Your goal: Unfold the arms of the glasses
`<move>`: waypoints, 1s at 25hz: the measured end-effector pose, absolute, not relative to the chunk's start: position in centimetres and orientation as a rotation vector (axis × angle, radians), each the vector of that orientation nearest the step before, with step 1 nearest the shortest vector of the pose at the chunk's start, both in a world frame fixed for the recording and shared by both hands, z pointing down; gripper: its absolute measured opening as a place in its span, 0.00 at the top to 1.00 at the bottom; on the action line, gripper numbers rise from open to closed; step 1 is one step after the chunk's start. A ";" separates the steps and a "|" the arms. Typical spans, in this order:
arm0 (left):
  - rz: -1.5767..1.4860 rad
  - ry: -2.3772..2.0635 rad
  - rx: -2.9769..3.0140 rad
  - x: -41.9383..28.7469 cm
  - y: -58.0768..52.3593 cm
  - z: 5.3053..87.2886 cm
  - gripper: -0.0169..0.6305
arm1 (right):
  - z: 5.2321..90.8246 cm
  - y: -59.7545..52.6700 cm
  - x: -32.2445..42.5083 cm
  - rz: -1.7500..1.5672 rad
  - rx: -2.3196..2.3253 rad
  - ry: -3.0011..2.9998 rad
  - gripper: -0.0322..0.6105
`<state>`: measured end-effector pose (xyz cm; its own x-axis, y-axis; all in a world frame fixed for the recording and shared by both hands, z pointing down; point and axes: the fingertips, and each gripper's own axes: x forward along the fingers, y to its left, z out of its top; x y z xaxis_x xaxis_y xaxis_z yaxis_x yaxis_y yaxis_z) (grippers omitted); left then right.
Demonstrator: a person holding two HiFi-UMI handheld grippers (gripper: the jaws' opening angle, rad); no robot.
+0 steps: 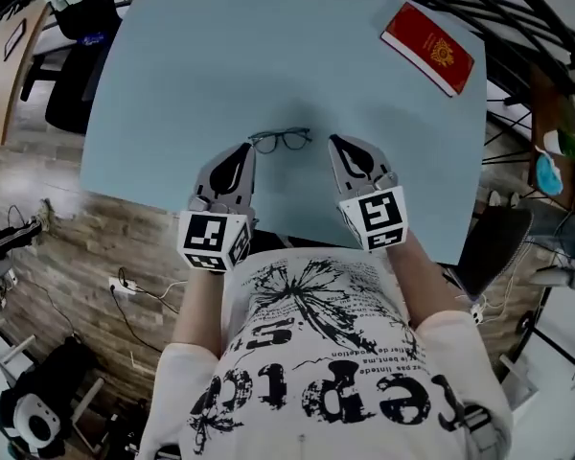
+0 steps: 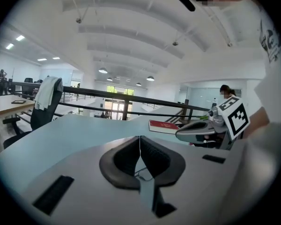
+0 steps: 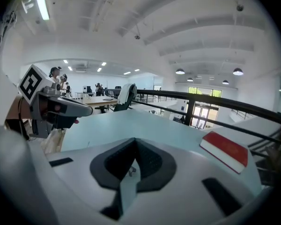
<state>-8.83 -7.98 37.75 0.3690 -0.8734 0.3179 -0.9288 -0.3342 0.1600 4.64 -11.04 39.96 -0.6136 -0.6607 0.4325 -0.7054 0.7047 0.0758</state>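
Note:
Dark thin-framed glasses [image 1: 280, 140] lie on the light blue table [image 1: 220, 56], near its front edge. My left gripper [image 1: 248, 147] is shut, its tip right at the glasses' left end; I cannot tell if it touches. My right gripper [image 1: 333, 140] is shut too, its tip a little to the right of the glasses' right end. In the left gripper view the shut jaws [image 2: 140, 137] hide most of the glasses; a thin wire bit [image 2: 141, 173] shows below them. In the right gripper view a small piece of the glasses [image 3: 130, 170] shows under the shut jaws [image 3: 134, 139].
A red booklet [image 1: 428, 48] lies at the table's far right corner. A dark chair [image 1: 72, 75] stands off the table's left side, and another chair [image 1: 498, 247] off the right. Cables lie on the wooden floor [image 1: 125, 286] at the left.

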 end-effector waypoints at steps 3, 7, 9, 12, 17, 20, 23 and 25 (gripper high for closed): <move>0.329 -1.473 2.351 -8.9 -10.4 40.0 0.95 | 42.4 -12.4 4.6 0.212 1.060 -2.389 0.93; 0.393 -1.351 2.369 -9.0 -12.5 42.3 0.95 | 46.1 -13.9 4.7 0.287 1.021 -2.272 0.93; 0.405 -1.324 2.365 -9.3 -13.4 43.2 0.95 | 48.1 -14.5 4.5 0.303 0.948 -2.215 0.93; 0.434 -1.294 2.331 -9.8 -13.8 45.1 0.95 | 50.9 -14.7 4.0 0.303 0.789 -2.128 0.92; 0.497 -1.278 2.283 -10.7 -14.4 47.9 0.95 | 54.3 -15.0 3.3 0.230 0.519 -2.015 0.84; 0.500 -1.274 2.265 -10.9 -14.5 48.5 0.95 | 55.4 -15.2 2.9 0.181 0.399 -1.972 0.82; 0.517 -1.265 2.262 -11.2 -14.2 49.1 0.95 | 56.1 -15.1 2.3 0.111 0.260 -1.928 0.82; 0.539 -1.257 2.263 -11.3 -14.0 49.5 0.95 | 56.4 -14.9 2.0 0.065 0.162 -1.892 0.81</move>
